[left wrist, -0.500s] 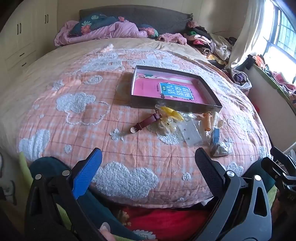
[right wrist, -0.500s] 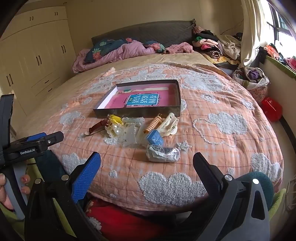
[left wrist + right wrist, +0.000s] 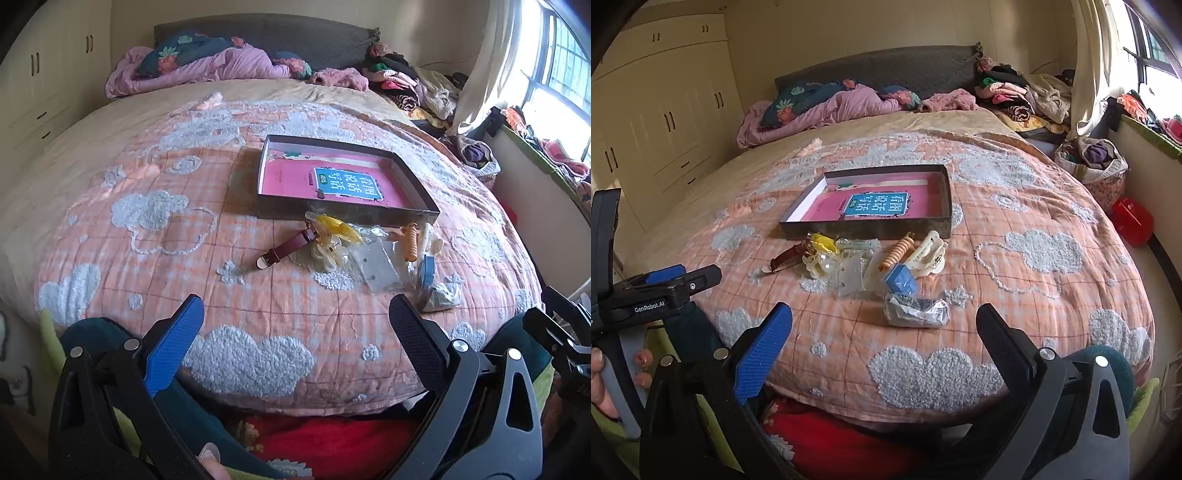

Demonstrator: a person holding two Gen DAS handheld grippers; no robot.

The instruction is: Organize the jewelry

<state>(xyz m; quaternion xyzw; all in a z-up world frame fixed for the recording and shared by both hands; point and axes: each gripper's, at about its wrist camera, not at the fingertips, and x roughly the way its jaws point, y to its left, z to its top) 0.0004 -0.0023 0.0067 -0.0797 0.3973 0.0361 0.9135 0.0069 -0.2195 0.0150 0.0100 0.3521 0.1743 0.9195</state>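
A shallow dark box with a pink book in it lies on the bed. In front of it sits a small heap: a brown-strapped watch, a yellow piece, pale hair claws, an orange spiral band, clear plastic bags, a small blue box and a crumpled silvery packet. My left gripper and right gripper both hover open over the near edge of the bed, short of the heap, with nothing between their fingers.
The bed carries an orange checked quilt with cloud patches. Pillows and a purple duvet lie at the headboard, piled clothes at the far right. A wardrobe lines the left wall. A hand holds the left gripper's handle.
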